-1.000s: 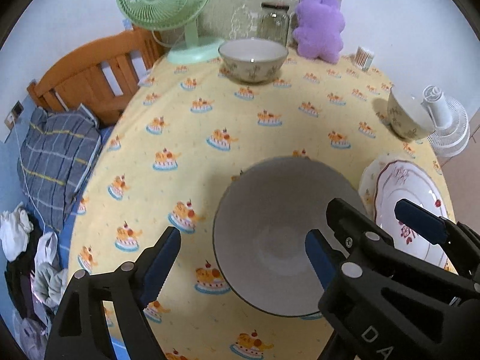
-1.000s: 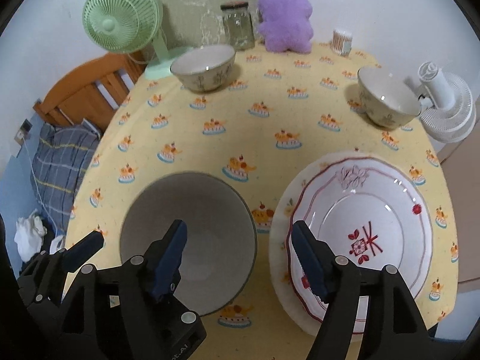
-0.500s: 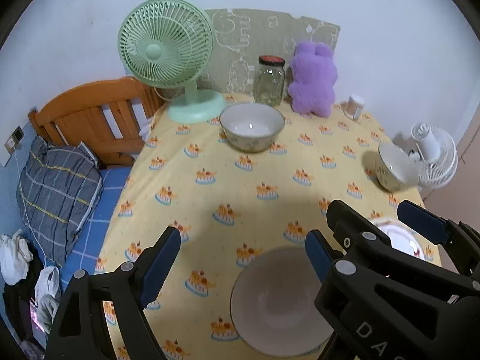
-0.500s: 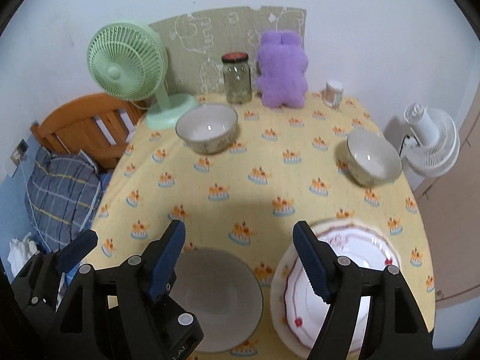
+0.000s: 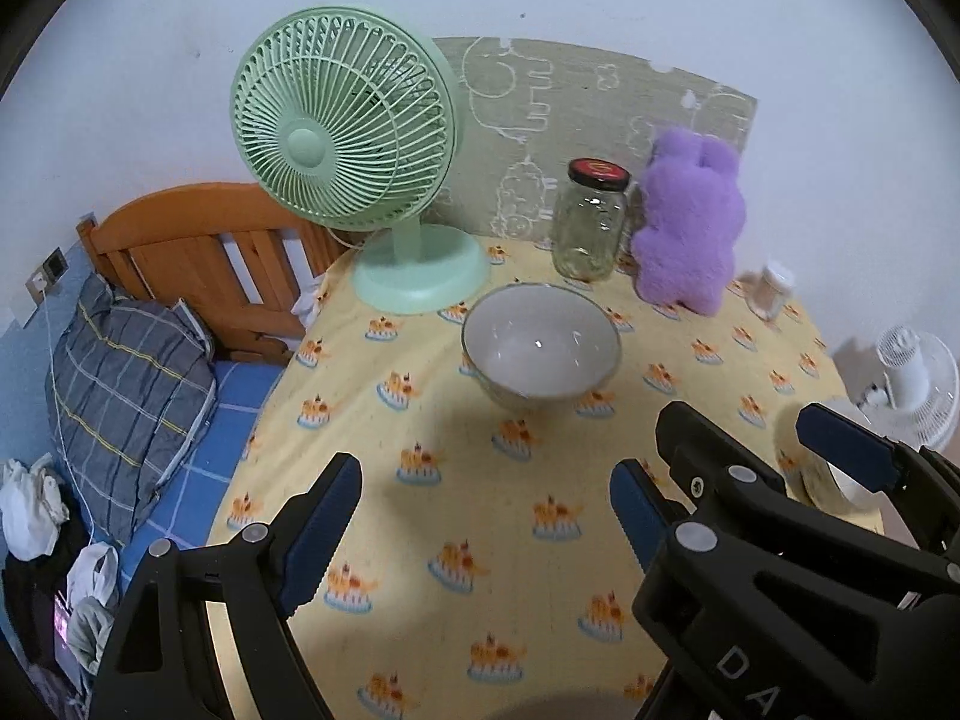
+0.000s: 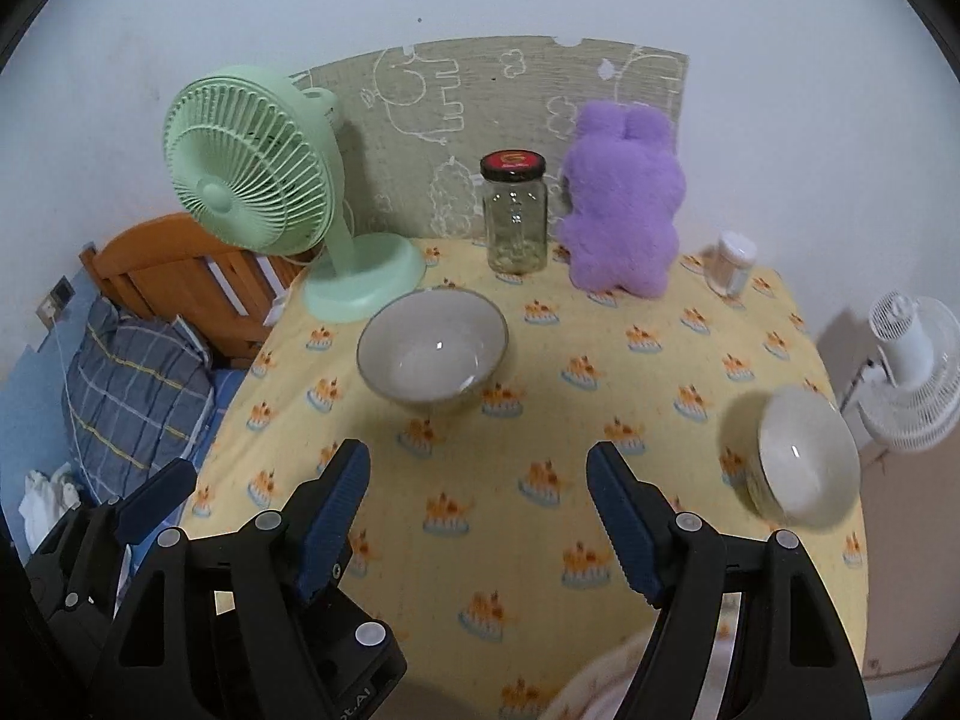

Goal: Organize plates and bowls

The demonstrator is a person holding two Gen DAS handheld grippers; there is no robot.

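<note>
A grey-white bowl (image 5: 540,345) (image 6: 432,354) stands at the back of the yellow-clothed table (image 6: 600,372), in front of the green fan. A second, patterned bowl (image 6: 804,465) sits near the right edge; in the left wrist view the right gripper half hides that bowl (image 5: 834,483). Only a sliver of the white plate (image 6: 600,690) shows at the bottom. My left gripper (image 5: 480,516) and right gripper (image 6: 480,516) hover side by side over bare cloth at the front, both open and holding nothing.
A green fan (image 5: 348,138), a glass jar (image 6: 515,219), a purple plush toy (image 6: 621,210) and a small container (image 6: 732,261) line the back edge. A white fan (image 6: 912,372) stands off the right side. A wooden bed frame (image 5: 198,252) and a pillow (image 5: 120,390) lie to the left.
Both grippers have drawn back and risen from the grey bowl and the plate at the front. These have slid out at the bottom, and the back of the table has come into view.
</note>
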